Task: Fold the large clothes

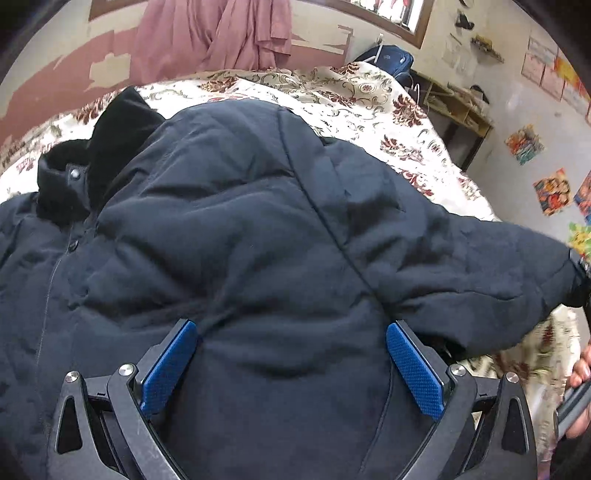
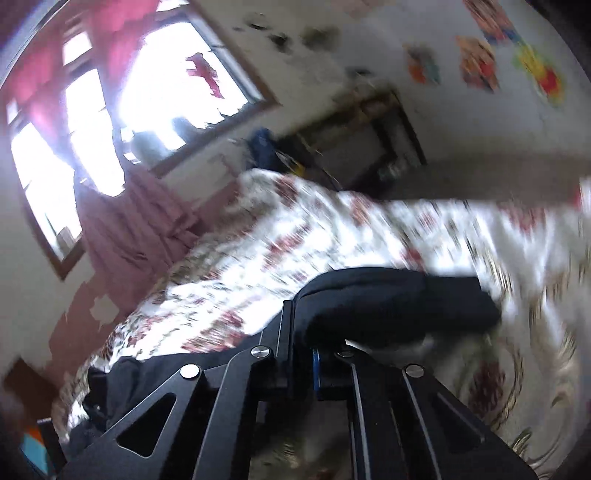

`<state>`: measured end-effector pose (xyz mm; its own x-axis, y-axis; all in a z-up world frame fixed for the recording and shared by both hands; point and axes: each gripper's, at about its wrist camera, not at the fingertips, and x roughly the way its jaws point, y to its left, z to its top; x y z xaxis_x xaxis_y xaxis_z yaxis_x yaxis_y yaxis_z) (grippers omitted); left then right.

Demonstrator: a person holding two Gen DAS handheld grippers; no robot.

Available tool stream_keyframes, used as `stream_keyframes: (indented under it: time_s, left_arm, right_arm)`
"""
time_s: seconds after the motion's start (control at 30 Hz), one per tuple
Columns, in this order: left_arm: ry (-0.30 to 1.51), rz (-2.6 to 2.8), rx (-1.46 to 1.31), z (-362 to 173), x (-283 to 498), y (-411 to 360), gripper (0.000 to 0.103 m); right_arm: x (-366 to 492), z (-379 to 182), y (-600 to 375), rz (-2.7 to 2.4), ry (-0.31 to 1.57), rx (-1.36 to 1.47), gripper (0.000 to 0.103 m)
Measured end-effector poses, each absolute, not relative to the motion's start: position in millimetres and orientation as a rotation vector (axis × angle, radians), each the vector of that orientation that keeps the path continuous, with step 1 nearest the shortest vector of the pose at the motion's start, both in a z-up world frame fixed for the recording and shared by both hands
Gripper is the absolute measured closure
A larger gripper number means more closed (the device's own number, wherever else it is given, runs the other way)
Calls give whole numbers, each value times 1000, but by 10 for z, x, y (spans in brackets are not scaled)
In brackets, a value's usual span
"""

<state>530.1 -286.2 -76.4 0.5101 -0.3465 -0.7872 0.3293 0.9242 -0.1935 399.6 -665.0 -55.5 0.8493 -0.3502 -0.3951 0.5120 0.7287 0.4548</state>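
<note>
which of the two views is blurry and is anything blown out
Left wrist view: sharp, evenly lit, fisheye bending the bed edges around the dark jacket. Right wrist view: motion-smeared across the floral bedspread and wall posters; the window is blown out white; the sleeve in the right hand-held gripper stays readable.

A floral bedspread (image 1: 369,107) in cream and dark red is spread across the bed, and pink curtains (image 1: 218,33) are hung by a wood-framed window (image 2: 155,92). Colourful pictures (image 1: 524,144) are stuck on the pale wall, beside a wooden shelf (image 1: 465,114), and a blue bag (image 1: 388,59) is seen behind the bed.
</note>
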Motion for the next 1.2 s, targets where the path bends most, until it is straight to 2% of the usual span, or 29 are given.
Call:
stream_keyframes:
  time_s: [0.23,0.4,0.5,0.8,1.03,1.13,1.2]
  left_arm:
    - [941,-355,-145,-571,4984,-1879,0]
    - [886,-218,-163,-478,4664,-926,0]
    - [851,-162,-199,-456,4440,-320,0]
    - [793,-47,-284,-462,3912,996,0]
    - [788,-45,-310,-537,3711,1293,0]
    - [788,-77,-330,-582,3712,1299,0]
    - [789,-110,-342,-618,3742,1255,0]
  right_arm:
    - [4232,508,-5652,-325,229,274,96]
    - [4545,915,-4631,-146,289,117,96]
    - [4698,976,-4049,-56,330,59,96]
    - [4839,448,-2728,161,502,-50,96]
    - [4528,-309,-1952,285,686,-322,96]
    - [4323,-547,-1781,372,792,-447,86]
    - [4128,-611,-1792,385,812,-473,59]
